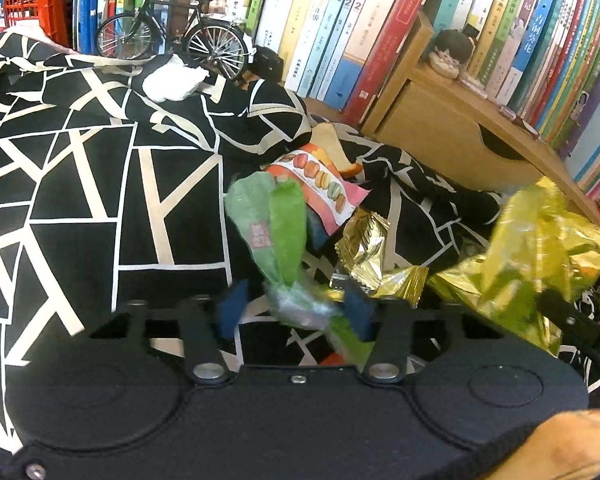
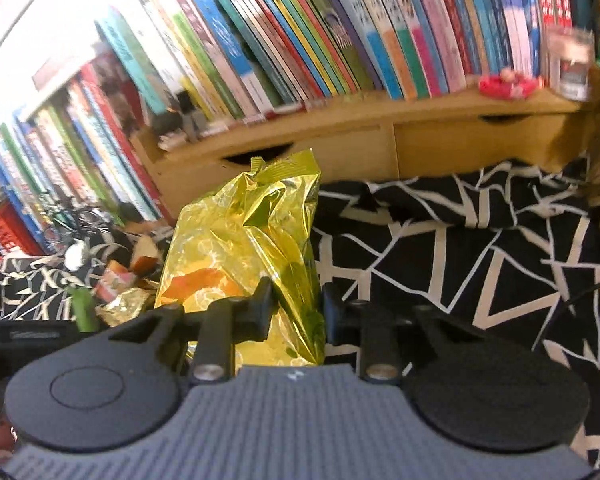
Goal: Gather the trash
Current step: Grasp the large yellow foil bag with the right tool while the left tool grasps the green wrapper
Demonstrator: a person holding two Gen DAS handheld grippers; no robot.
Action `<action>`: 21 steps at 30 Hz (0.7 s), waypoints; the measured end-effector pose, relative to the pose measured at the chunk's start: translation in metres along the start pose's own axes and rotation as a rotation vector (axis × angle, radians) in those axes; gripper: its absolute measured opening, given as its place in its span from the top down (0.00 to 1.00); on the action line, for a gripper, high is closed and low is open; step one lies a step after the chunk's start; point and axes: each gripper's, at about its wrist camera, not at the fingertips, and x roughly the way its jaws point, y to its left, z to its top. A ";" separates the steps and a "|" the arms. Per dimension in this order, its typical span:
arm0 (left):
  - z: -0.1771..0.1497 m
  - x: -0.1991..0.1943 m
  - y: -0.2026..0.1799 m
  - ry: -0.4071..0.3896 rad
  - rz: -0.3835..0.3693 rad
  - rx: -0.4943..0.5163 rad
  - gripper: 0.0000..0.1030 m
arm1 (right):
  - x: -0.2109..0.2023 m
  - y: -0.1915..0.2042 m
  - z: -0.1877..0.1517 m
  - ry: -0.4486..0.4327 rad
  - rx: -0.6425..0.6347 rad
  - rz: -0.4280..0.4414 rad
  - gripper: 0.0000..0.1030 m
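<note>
Left gripper [image 1: 296,306]: fingers clamped on green bag [image 1: 278,224]
Right gripper [image 2: 296,308]: fingers clamped on gold bag [image 2: 252,240]
Underneath: black-and-white cloth [image 1: 80,184]

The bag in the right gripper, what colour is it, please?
Shiny gold foil bag with orange print, clearest in the right wrist view.

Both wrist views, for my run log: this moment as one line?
left gripper: shut on green wrapper | right gripper: shut on gold foil bag | macaron packet: loose on cloth

Black left tongs [image 1: 296,306] with blue pads, silver screws, right tongs [image 2: 294,306] ribbed grey housing
</note>
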 end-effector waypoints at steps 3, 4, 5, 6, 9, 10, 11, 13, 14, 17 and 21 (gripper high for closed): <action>-0.002 -0.002 0.001 -0.014 -0.010 0.011 0.62 | -0.015 0.004 -0.002 -0.020 -0.015 0.036 0.71; -0.003 -0.003 0.001 -0.017 -0.009 0.009 0.63 | -0.020 0.006 -0.002 -0.029 -0.027 0.043 0.71; -0.004 -0.005 0.002 -0.022 -0.008 0.004 0.63 | -0.025 0.009 -0.003 -0.034 -0.036 0.044 0.71; -0.004 -0.008 0.002 -0.027 -0.009 -0.006 0.63 | -0.030 0.011 -0.003 -0.037 -0.039 0.043 0.71; -0.005 -0.023 0.004 -0.050 -0.040 -0.029 0.63 | -0.046 0.012 -0.005 -0.042 -0.012 0.061 0.71; -0.005 -0.029 0.004 -0.059 -0.048 -0.024 0.63 | -0.049 0.012 -0.005 -0.032 -0.007 0.076 0.71; -0.006 -0.035 0.003 -0.062 -0.048 -0.010 0.63 | -0.053 0.012 -0.006 -0.026 -0.006 0.089 0.71; -0.006 -0.050 0.000 -0.055 -0.028 0.021 0.63 | -0.059 0.012 -0.008 -0.025 -0.003 0.104 0.71; -0.007 -0.058 -0.001 -0.061 -0.023 0.032 0.63 | -0.061 0.012 -0.008 -0.020 0.001 0.107 0.71; -0.010 -0.087 0.001 -0.107 -0.037 0.059 0.63 | -0.069 0.013 -0.008 -0.009 0.001 0.107 0.71; -0.014 -0.116 0.000 -0.137 -0.027 0.145 0.63 | -0.086 0.022 -0.007 -0.011 -0.017 0.097 0.71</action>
